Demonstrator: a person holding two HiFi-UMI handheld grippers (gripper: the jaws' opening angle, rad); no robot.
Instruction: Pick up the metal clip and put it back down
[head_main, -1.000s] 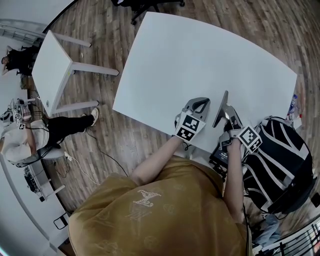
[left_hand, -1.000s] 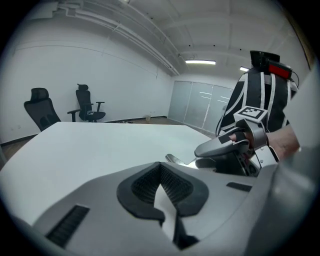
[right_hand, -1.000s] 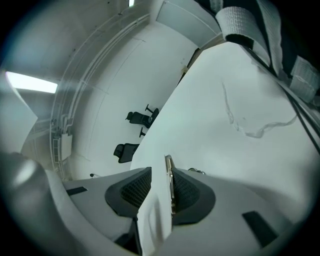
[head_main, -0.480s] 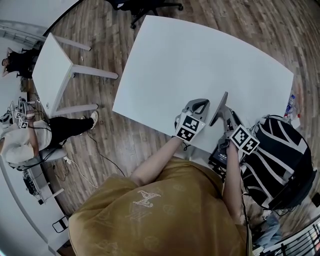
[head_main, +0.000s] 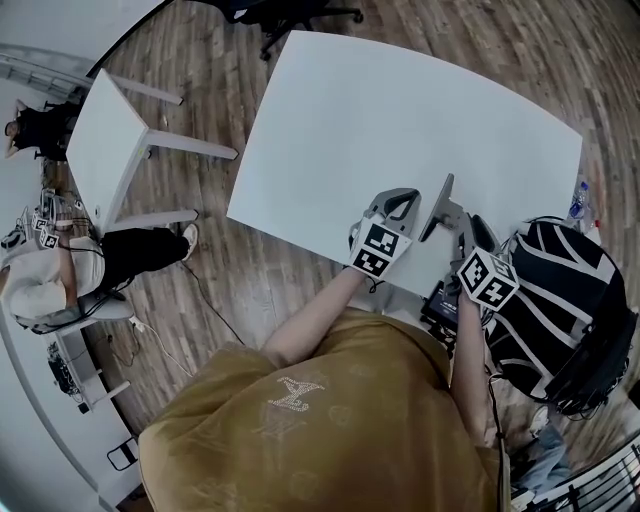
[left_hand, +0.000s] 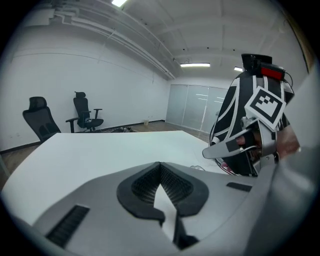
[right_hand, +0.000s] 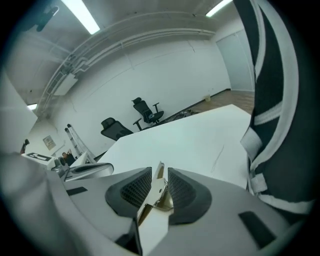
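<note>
A small silver metal clip (right_hand: 157, 194) is pinched between the ribbed black pads of my right gripper (right_hand: 159, 186), which is shut on it. In the head view that gripper (head_main: 445, 195) hovers over the near edge of the white table (head_main: 400, 110), and the clip itself is too small to make out there. My left gripper (head_main: 398, 203) rests just to its left, at the same table edge. Its jaws (left_hand: 160, 170) are shut with nothing between them. The right gripper (left_hand: 234, 145) shows beside it in the left gripper view.
A black-and-white striped backpack (head_main: 560, 300) stands close on the right, at the table's corner. A smaller white table (head_main: 100, 140) and a seated person (head_main: 45, 285) are off to the left. Two office chairs (left_hand: 85, 116) stand beyond the table's far end.
The right gripper has shifted slightly and turned a little at the table edge, still holding the clip. The left gripper has stayed where it was.
</note>
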